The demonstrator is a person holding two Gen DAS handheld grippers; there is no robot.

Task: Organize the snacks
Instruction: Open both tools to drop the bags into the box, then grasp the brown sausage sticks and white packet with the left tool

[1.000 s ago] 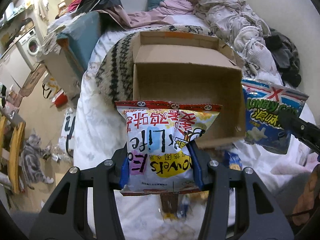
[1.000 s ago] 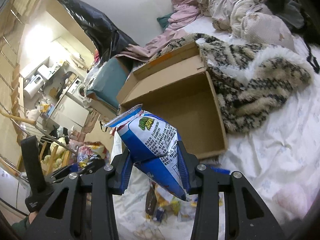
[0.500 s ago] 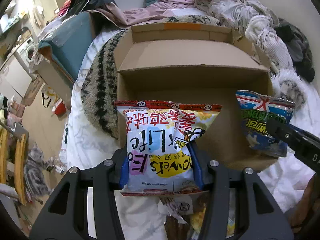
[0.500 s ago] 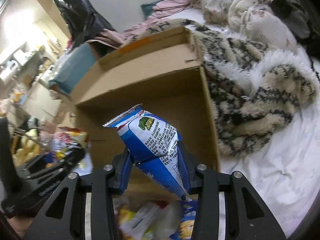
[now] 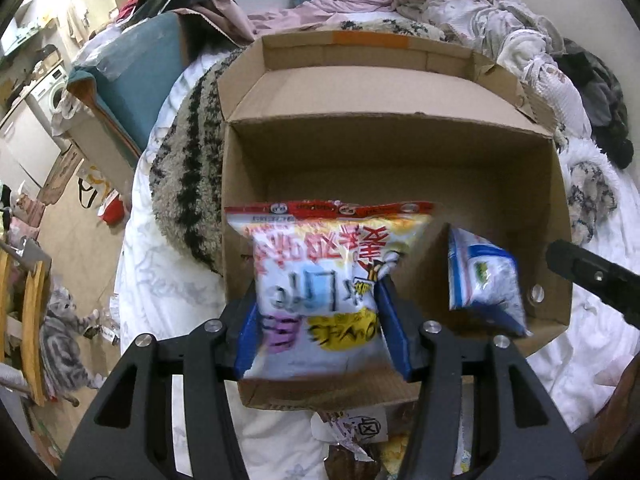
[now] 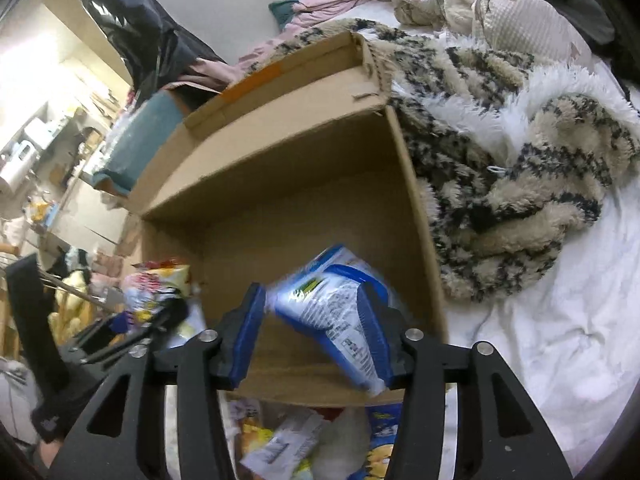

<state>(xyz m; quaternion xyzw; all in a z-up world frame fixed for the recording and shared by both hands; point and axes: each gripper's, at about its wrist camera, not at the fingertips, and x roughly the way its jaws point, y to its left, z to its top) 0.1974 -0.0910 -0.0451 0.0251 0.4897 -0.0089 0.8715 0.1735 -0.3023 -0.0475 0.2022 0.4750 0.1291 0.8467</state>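
An open cardboard box (image 5: 384, 168) lies on the bed, its inside bare. My left gripper (image 5: 320, 332) has opened, and the white snack bag (image 5: 324, 280) with a red top edge sits blurred between its fingers over the box's near left part. My right gripper (image 6: 316, 344) has opened too; the blue and white snack bag (image 6: 340, 312) leans against its right finger (image 6: 376, 340), blurred, over the box's (image 6: 288, 208) near right part. That bag also shows in the left wrist view (image 5: 484, 280).
A furry black-and-beige blanket (image 6: 520, 168) lies to the right of the box. Several loose snack packets (image 6: 304, 440) lie on the white sheet just in front of the box. Crumpled bedding (image 5: 480, 8) fills the far side. A cat (image 5: 64, 340) sits on the floor at left.
Both grippers moved forward over the box and their jaws widened. Both bags have come loose and blur as they drop toward the box floor.
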